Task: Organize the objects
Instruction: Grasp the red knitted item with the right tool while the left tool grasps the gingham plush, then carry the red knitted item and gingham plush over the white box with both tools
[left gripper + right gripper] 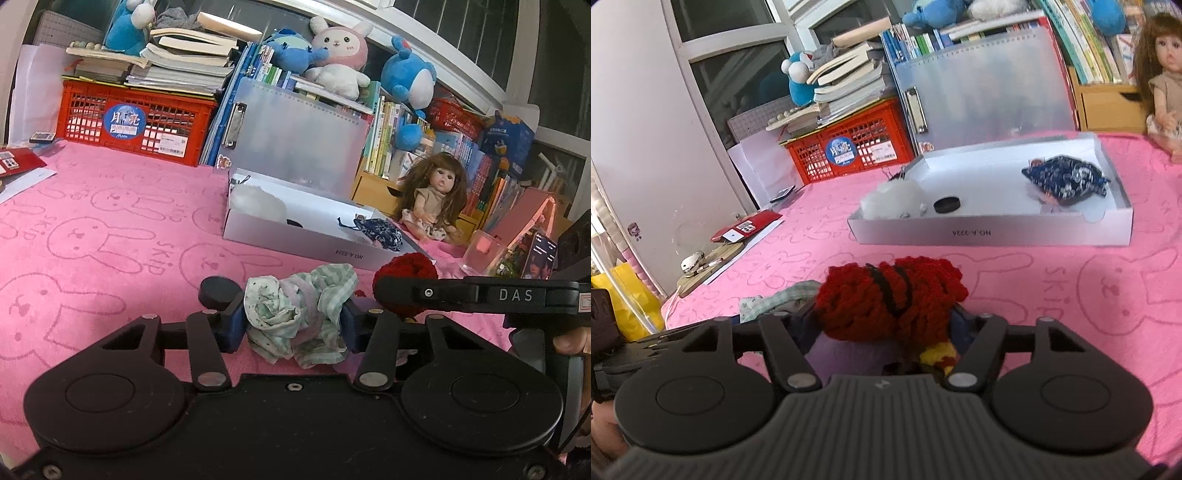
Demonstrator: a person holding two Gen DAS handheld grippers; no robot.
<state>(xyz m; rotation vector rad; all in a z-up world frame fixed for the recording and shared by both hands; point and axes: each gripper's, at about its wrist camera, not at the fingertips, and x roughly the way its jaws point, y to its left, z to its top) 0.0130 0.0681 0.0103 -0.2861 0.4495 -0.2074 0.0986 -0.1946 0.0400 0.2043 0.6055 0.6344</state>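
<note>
While I am watching the left wrist view, my left tool (pixel 293 319) is clamping the crumpled striped cloth (pixel 299 317) at lower centre on the pink counter (pixel 110 229). Through the right wrist view, my right tool (pixel 886 325) is pinching the red yarn toy (pixel 890 299); the grey box (pixel 990 232) is sitting above it. Loose folds or yarn could be slipping free or snagging its rim.

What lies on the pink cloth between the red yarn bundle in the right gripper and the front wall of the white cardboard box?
Nothing: in the right wrist view, only bare pink rabbit-print cloth separates the red yarn bundle from the white cardboard box.
</note>
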